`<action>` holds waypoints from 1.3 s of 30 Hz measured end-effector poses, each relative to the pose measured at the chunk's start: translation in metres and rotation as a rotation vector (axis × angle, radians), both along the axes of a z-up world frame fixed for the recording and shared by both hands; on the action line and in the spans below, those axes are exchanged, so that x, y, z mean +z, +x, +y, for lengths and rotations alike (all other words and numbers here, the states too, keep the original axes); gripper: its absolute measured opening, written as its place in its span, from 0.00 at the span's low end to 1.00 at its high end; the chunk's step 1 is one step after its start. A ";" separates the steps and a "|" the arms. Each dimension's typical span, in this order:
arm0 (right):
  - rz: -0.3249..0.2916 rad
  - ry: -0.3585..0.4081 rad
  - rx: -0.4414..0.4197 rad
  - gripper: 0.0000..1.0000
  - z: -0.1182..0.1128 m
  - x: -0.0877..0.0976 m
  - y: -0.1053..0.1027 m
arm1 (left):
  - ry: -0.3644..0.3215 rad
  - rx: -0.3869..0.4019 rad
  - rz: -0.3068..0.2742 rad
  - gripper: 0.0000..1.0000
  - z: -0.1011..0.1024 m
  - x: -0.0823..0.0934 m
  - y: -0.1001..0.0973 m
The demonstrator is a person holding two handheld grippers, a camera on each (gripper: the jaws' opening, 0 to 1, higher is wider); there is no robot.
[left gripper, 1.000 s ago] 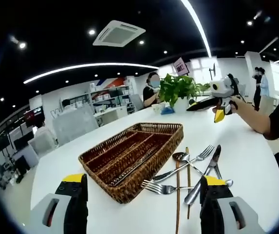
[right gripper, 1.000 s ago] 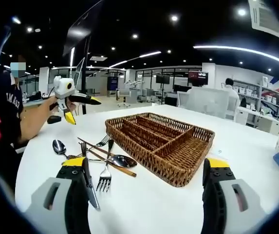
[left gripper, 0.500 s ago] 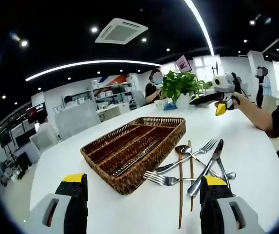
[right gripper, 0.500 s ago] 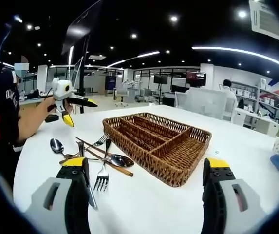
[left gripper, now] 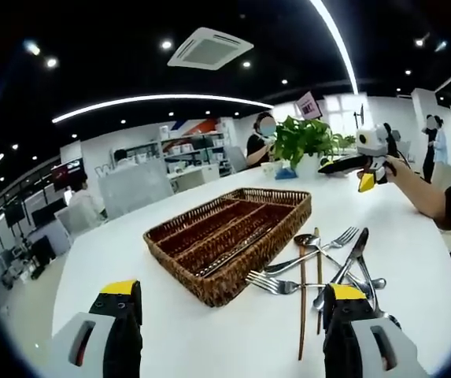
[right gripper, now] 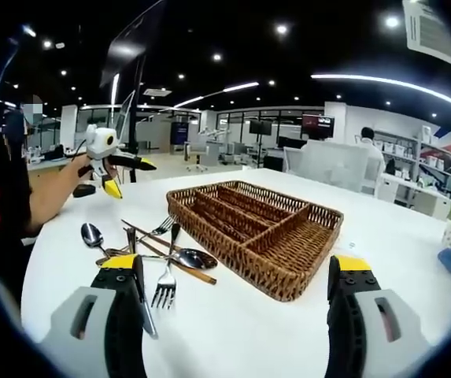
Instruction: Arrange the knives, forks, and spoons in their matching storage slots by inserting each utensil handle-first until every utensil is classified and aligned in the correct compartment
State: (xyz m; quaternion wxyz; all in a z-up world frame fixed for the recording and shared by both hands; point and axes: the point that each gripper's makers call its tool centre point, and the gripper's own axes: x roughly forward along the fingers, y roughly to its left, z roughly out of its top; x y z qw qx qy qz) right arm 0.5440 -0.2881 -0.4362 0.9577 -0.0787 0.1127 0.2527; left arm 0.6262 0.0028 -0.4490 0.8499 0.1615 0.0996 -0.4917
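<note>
Right gripper (right gripper: 229, 315) jaws apart, empty; left gripper (left gripper: 229, 331) likewise. Utensil pile (right gripper: 150, 256) lies on the table (right gripper: 233, 346) at 10 o'clock off the right gripper, fork (right gripper: 166, 285) nearest, long axis roughly along the jaws. Wicker tray (right gripper: 256, 228) at 12, slots empty. Right looks nearer.

White table (left gripper: 170, 315); leafy potted plant (left gripper: 308, 142) far ahead of left tongs; ceiling air vent (left gripper: 209, 49) overhead; desks behind.
</note>
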 end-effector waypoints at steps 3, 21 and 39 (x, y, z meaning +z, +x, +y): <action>-0.002 -0.003 0.004 0.99 0.001 0.000 0.000 | -0.007 0.002 -0.005 1.00 0.001 0.002 0.000; -0.020 -0.005 0.125 0.99 0.050 0.001 0.005 | 0.008 -0.012 -0.015 1.00 0.003 0.004 -0.006; 0.019 -0.099 0.320 0.88 0.117 -0.021 -0.002 | 0.007 -0.013 -0.023 1.00 0.004 0.006 -0.006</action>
